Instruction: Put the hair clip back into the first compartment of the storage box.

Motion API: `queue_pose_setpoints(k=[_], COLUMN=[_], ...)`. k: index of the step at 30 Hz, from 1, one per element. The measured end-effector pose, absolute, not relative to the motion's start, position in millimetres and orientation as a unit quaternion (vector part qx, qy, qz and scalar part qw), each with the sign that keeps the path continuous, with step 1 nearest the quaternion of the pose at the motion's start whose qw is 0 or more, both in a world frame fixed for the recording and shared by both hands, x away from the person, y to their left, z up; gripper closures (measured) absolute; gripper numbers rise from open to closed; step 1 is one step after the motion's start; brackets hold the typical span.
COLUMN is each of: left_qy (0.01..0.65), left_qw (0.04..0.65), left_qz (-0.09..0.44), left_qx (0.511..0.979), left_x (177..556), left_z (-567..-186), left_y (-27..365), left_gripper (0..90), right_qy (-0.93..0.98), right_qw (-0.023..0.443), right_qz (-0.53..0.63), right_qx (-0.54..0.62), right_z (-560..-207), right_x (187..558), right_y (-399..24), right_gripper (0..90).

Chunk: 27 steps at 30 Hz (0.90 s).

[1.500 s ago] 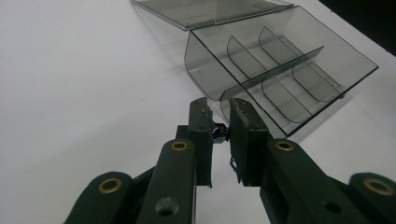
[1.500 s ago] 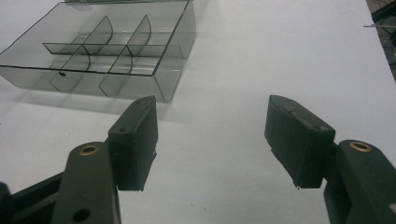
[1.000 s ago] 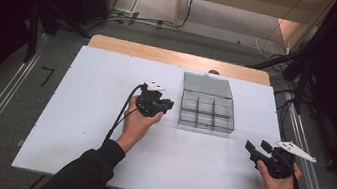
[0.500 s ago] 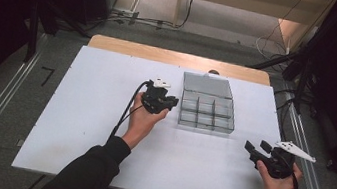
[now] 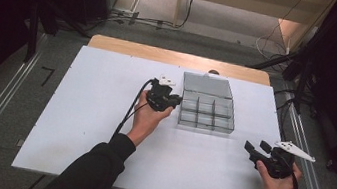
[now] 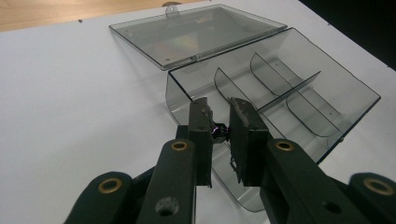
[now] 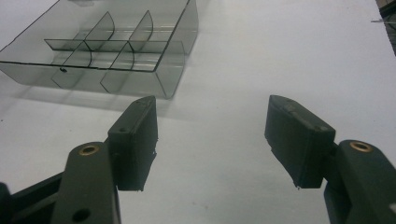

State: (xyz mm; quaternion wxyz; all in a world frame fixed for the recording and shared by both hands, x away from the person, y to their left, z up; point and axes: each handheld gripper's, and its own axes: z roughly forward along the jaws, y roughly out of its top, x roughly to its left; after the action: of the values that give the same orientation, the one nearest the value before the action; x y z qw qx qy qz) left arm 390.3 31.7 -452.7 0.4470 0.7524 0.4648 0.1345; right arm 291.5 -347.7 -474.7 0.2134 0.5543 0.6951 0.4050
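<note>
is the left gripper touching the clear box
Cannot tell: in the left gripper view the left gripper pinches a small dark object over the clear box.

The box (image 6: 280, 93) is smoke-grey transparent plastic, smooth and glossy; its lid (image 6: 196, 32) reflects light. The table (image 5: 102, 115) top is matt white, with a wood strip (image 5: 162, 53) at the far edge. The left gripper (image 6: 219, 122) has matt black jaws, scuffed pads and brass-coloured rivets. The small item (image 6: 219, 130) between them is dark and shiny.

smoke-grey clear box (image 5: 207, 108), white table (image 5: 93, 113)
</note>
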Motion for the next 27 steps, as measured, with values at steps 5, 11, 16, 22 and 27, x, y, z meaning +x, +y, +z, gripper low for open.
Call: queue_pose_setpoints(k=[5, 11, 16, 22, 27], left_qy=[0.465, 0.464, 0.460, 0.460, 0.457], left_qw=[0.447, 0.445, 0.443, 0.439, 0.437], left_qz=[0.135, 0.137, 0.136, 0.136, 0.135], left_qx=[0.753, 0.754, 0.757, 0.760, 0.763], left_x=[396.3, 402.0, 405.4, 409.6, 413.6], left_z=[-454.1, -454.4, -456.4, -459.8, -461.7], left_y=[27.0, 21.1, 15.9, 8.8, 3.1], left_gripper=[80.7, 80.7, 80.7, 80.7, 80.7], right_qy=[0.696, 0.696, 0.697, 0.697, 0.697], right_qw=[0.216, 0.215, 0.215, 0.214, 0.212], right_qz=[0.402, 0.403, 0.402, 0.403, 0.403], right_qx=[0.555, 0.554, 0.554, 0.552, 0.553], right_z=[-475.2, -475.3, -475.4, -475.5, -476.2], right_x=[291.5, 291.4, 291.4, 291.4, 291.7], right_y=[-348.0, -348.2, -347.9, -347.5, -347.4], right_gripper=[32.7, 32.7, 32.7, 32.7, 32.7])
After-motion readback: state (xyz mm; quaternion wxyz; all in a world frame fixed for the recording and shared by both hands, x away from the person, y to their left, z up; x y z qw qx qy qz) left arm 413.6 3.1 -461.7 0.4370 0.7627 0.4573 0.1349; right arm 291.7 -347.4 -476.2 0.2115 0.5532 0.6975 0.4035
